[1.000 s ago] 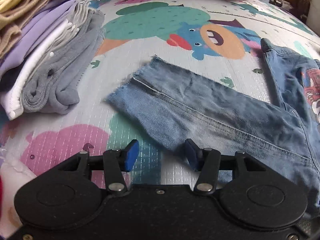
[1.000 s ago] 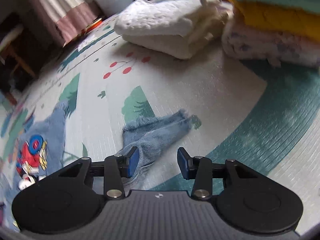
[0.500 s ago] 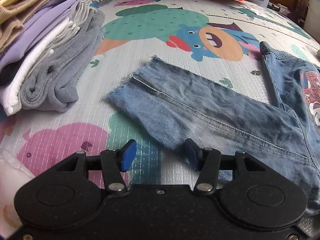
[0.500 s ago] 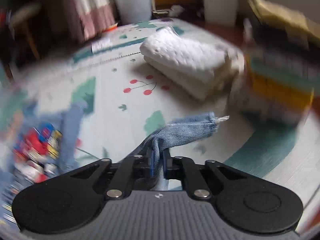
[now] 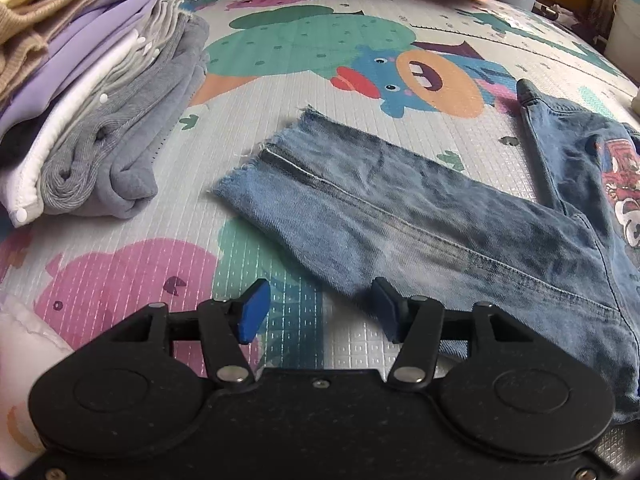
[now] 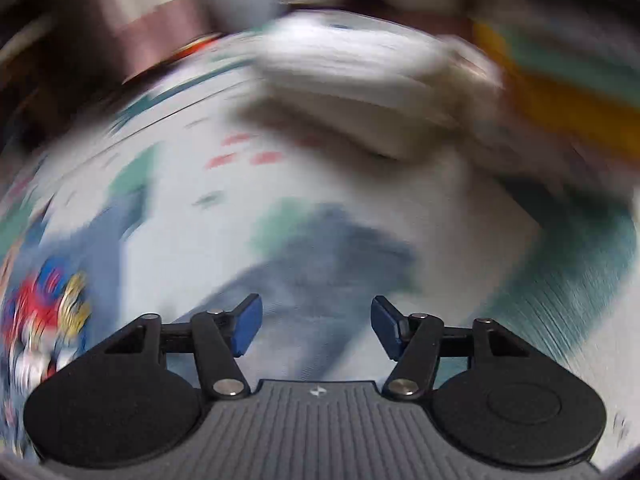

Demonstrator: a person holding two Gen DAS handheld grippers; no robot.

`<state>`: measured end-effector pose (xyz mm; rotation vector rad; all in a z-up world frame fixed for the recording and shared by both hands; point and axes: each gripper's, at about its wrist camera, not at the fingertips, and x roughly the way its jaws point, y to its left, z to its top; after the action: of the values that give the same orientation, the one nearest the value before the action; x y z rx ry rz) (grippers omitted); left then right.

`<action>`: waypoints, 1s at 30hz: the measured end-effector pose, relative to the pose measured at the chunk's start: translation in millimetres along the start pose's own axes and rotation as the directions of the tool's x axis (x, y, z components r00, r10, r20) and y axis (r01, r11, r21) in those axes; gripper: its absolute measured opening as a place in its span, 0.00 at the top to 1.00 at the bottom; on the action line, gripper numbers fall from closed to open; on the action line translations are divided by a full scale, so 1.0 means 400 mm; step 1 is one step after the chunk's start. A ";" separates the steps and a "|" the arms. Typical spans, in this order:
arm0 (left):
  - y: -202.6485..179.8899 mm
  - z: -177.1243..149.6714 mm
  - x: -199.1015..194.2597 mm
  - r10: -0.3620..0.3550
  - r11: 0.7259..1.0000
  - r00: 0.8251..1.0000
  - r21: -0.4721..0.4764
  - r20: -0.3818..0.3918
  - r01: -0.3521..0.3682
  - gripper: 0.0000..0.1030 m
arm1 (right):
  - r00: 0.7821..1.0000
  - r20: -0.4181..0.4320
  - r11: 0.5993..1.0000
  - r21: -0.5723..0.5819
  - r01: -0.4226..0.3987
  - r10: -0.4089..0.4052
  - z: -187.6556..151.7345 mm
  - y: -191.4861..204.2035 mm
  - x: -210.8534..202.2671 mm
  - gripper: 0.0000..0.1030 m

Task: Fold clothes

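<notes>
Jeans lie spread on a cartoon-printed play mat, one frayed leg just ahead of the left tongs, whose jaws are opening with only mat between them. The right tongs are also opening; blurred denim lies beyond them, not between the pads. To fold well, it seems wise to grip each leg near its hem and bring both to the waist together. Folded clothes are stacked left of the left tongs. The right view is heavily smeared, so the pale folded pile there stays unclear.
</notes>
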<state>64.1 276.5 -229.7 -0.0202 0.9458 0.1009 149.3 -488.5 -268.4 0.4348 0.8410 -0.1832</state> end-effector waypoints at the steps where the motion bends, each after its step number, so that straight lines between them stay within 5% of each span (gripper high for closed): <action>1: 0.000 0.000 -0.001 0.001 1.000 1.000 -0.002 -0.001 -0.001 0.46 | 1.000 0.000 0.997 0.073 -0.001 0.001 0.010 -0.035 0.013 0.41; 4: 0.000 -0.002 -0.003 0.008 1.000 1.000 -0.016 -0.004 -0.008 0.46 | 1.000 -0.003 0.988 0.157 -0.005 0.006 0.030 -0.078 0.050 0.44; 8: -0.002 -0.004 -0.003 0.015 1.000 1.000 -0.021 -0.004 -0.015 0.46 | 0.997 -0.062 0.997 -0.064 0.052 -0.056 0.047 0.005 0.113 0.98; 11: 0.001 -0.001 -0.002 0.014 1.000 1.000 -0.017 -0.006 -0.014 0.46 | 0.992 -0.034 0.983 -0.147 0.111 -0.117 0.025 0.027 0.093 0.98; 15: 0.010 0.011 0.006 0.006 1.000 1.000 -0.009 -0.006 -0.006 0.45 | 0.970 -0.038 0.970 -0.026 0.241 -0.242 -0.001 -0.098 0.008 0.98; 18: 0.007 0.024 -0.002 0.014 1.000 1.000 -0.008 -0.002 -0.014 0.44 | 0.955 -0.020 0.953 -0.078 0.293 -0.295 -0.024 -0.131 -0.029 0.97; 22: 0.000 0.036 -0.038 0.051 0.997 0.997 -0.067 0.056 -0.047 0.45 | 0.992 0.029 0.933 -0.338 0.122 -0.120 -0.047 -0.003 -0.035 0.93; 26: 0.049 0.040 -0.039 0.055 0.958 0.997 -0.284 0.055 -0.038 0.45 | 1.000 -0.014 0.886 -0.464 0.009 -0.017 -0.076 0.109 0.033 0.74; 28: 0.071 0.047 -0.035 0.057 0.933 0.997 -0.358 0.056 -0.033 0.44 | 0.992 0.017 0.894 -0.431 0.122 -0.127 -0.076 0.099 0.060 0.69; 30: 0.085 0.056 -0.025 0.057 0.925 0.997 -0.379 0.054 -0.032 0.42 | 0.971 0.063 0.914 -0.328 0.239 -0.231 -0.060 0.063 0.055 0.52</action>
<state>73.1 311.1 -207.4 -0.3511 0.8507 0.3239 155.6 -455.1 -291.5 0.0108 0.8815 -0.2620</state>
